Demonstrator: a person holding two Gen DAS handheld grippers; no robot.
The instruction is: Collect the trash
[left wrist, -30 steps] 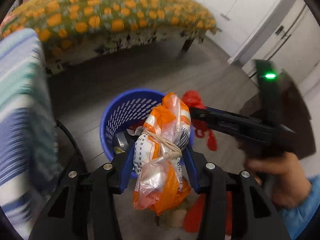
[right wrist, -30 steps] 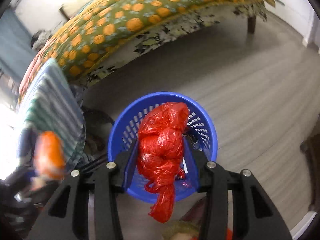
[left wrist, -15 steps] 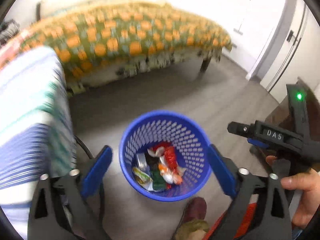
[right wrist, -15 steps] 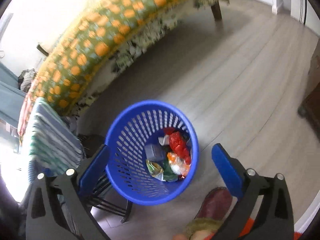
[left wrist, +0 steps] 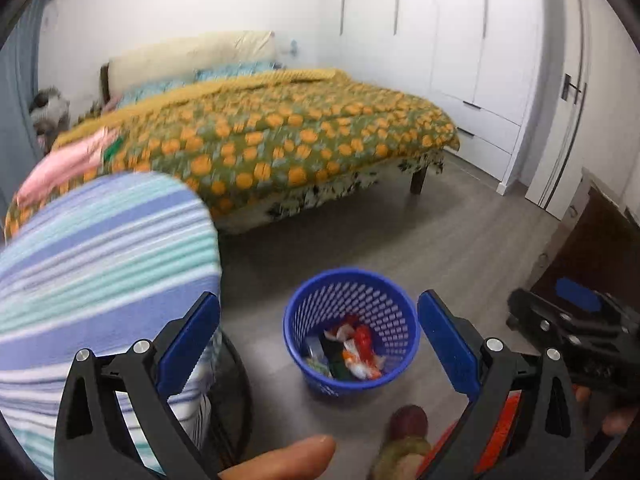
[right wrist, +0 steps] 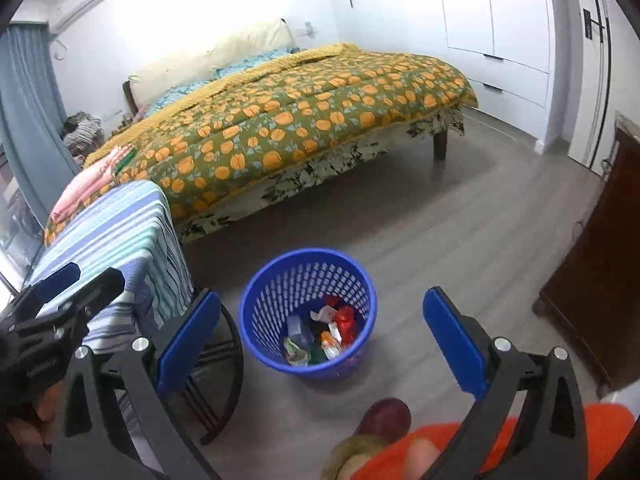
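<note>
A blue perforated trash basket [left wrist: 384, 382] stands on the grey floor; it also shows in the right wrist view [right wrist: 256, 332]. Inside lie mixed wrappers and bags, with a red bag [left wrist: 363, 337] [right wrist: 346, 317] and an orange-white bag [left wrist: 362, 366] [right wrist: 328, 342]. My left gripper [left wrist: 319, 343] is open and empty, raised above and in front of the basket. My right gripper [right wrist: 321, 339] is also open and empty, high above the basket. Each gripper appears at the edge of the other's view.
A striped cloth covers a chair [right wrist: 120, 248] left of the basket, its dark curved legs [right wrist: 224, 364] on the floor. A bed with an orange-patterned quilt [right wrist: 300, 112] lies behind. A dark wooden cabinet [right wrist: 600, 260] stands at right. White wardrobes [left wrist: 460, 48] line the far wall. A foot [right wrist: 384, 416] is near the basket.
Both grippers opened and let their bags, orange-white from the left and red from the right, fall into the basket. Both have since lifted up and back.
</note>
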